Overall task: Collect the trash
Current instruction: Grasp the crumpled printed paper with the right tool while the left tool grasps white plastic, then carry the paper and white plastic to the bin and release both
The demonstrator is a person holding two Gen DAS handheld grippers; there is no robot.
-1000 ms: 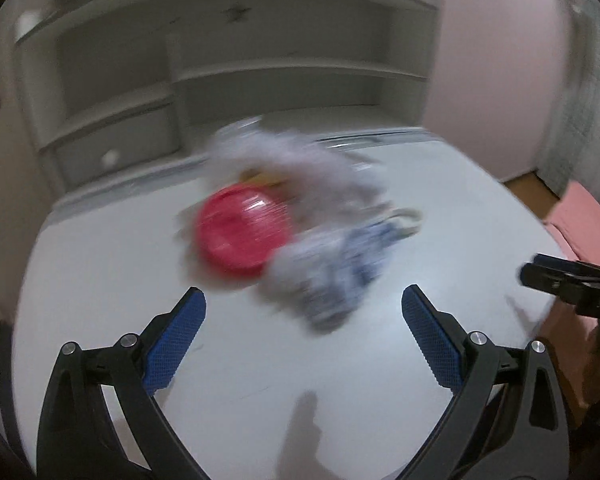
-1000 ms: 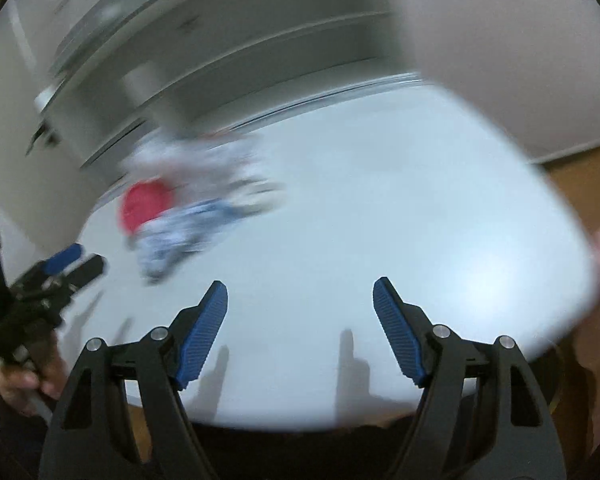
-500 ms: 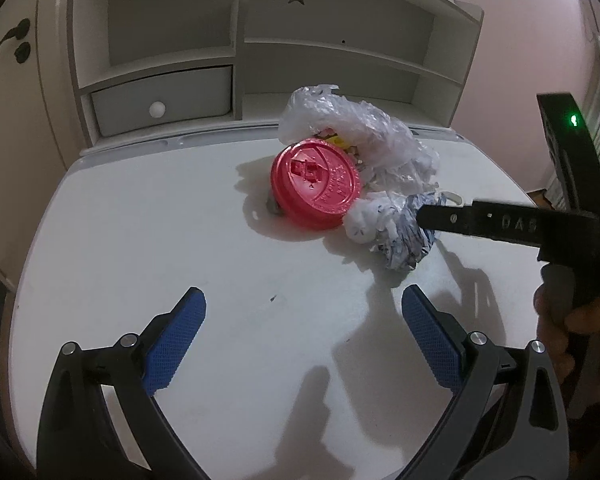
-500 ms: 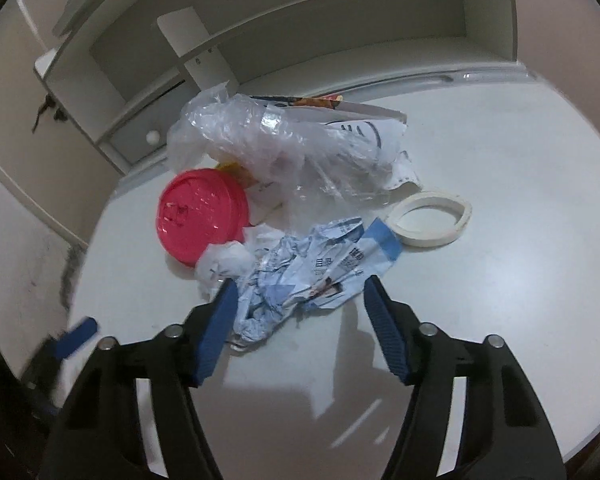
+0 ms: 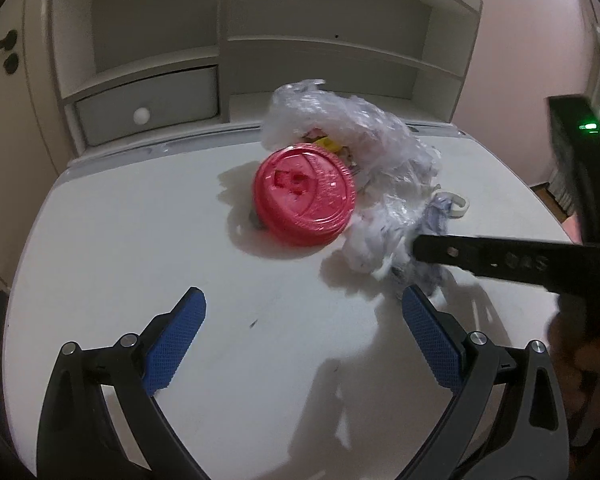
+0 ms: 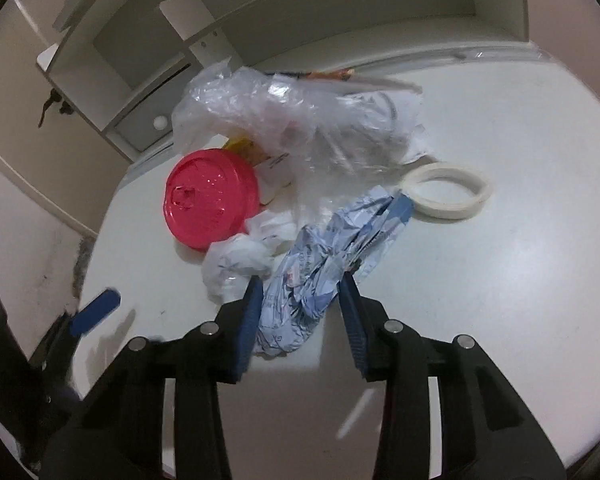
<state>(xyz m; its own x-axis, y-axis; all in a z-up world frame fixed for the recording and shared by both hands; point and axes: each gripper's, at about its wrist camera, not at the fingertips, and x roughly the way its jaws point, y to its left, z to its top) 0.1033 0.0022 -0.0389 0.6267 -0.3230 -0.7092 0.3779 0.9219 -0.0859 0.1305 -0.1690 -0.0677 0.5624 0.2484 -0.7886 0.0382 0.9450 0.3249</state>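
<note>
A: What is the right gripper (image 6: 300,292) doing?
B: It has just been closing and is pinching the crumpled paper (image 6: 320,268). The left gripper (image 5: 304,320) is staying spread.
A: And further?
B: The red lid (image 6: 212,204) is lying at ten o'clock, on the table (image 6: 500,280).

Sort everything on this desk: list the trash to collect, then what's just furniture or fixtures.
Trash to collect:
crumpled blue-and-white paper, between the right gripper pads
white paper wad
red lid
clear plastic bag
tape ring, probably

Just there:
shelf unit
drawer
desk
</note>
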